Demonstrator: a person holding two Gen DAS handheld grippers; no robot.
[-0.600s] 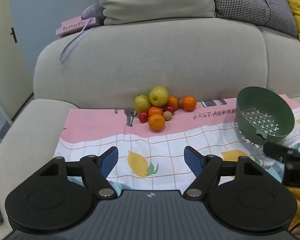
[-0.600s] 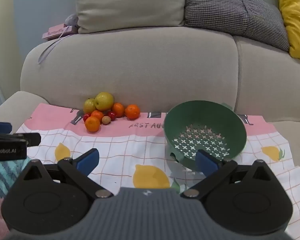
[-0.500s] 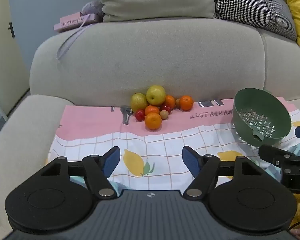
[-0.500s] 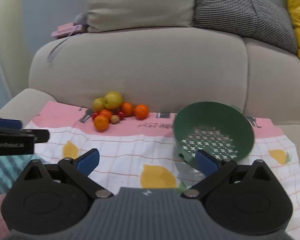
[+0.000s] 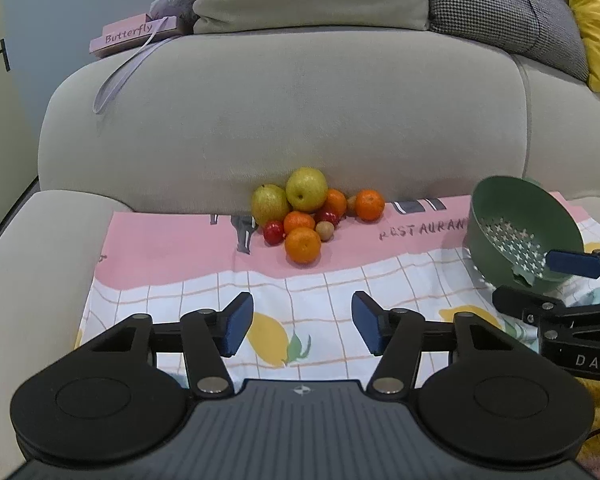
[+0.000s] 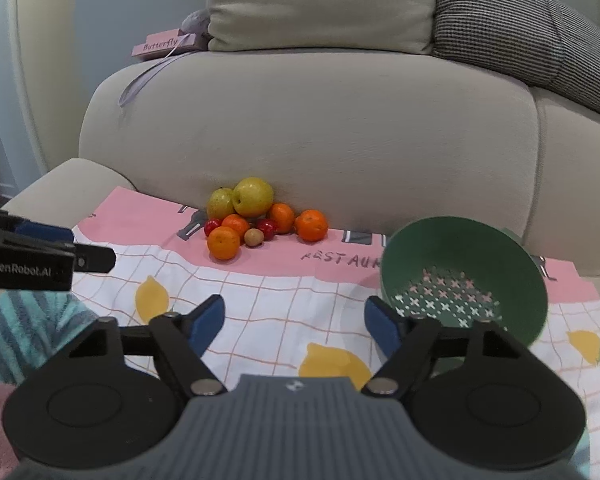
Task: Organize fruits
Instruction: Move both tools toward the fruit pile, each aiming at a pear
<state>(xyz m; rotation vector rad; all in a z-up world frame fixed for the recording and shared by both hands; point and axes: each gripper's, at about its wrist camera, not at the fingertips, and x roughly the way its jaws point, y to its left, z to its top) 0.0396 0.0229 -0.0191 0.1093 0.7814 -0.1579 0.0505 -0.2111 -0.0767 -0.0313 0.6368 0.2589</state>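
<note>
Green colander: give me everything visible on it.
The green colander is a round, matte, plastic-looking bowl with cross-shaped holes across its bottom and a small notch at its near rim in the left wrist view. It is empty and tilted, its opening facing the cameras. It rests on the printed cloth on the sofa seat, to the right of the fruit pile and apart from it. No jaws touch it; the right gripper is short of it.

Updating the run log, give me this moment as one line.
left gripper: open, empty | right gripper: open, empty | fruit pile: untouched on cloth against sofa back | green colander: empty, tilted
</note>
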